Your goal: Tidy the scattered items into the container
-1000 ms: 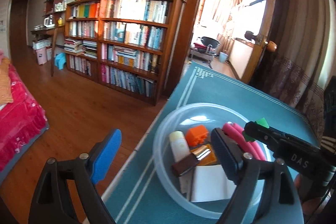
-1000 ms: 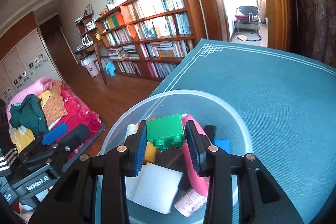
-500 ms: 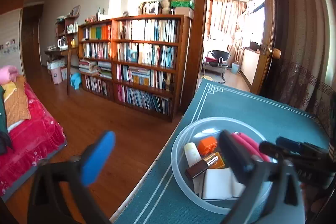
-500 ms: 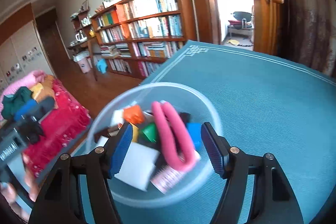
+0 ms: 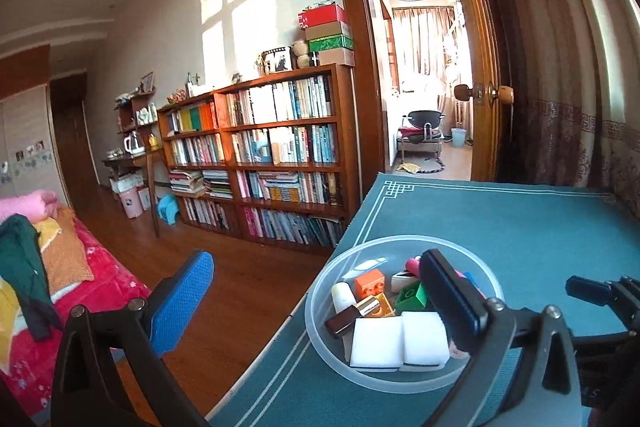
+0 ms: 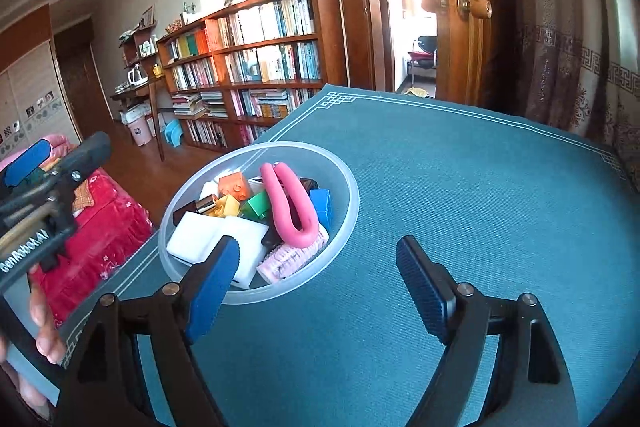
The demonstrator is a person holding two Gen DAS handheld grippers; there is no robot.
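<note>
Green brick (image 6: 258, 203) released into bowl (image 6: 352, 211); fingers (image 6: 212, 287) withdrawn.

A: Status of right hand-held gripper (image 6: 316, 283)?
B: Jaws spread wide, empty, above the table (image 6: 460, 179).
A: Container (image 6: 352, 195) contents?
B: Pink U-shaped piece (image 6: 288, 207), green block (image 6: 258, 203), white sponge (image 6: 200, 239).

Bare table (image 6: 460, 187) right of the bowl (image 6: 352, 203) (brimful).
</note>
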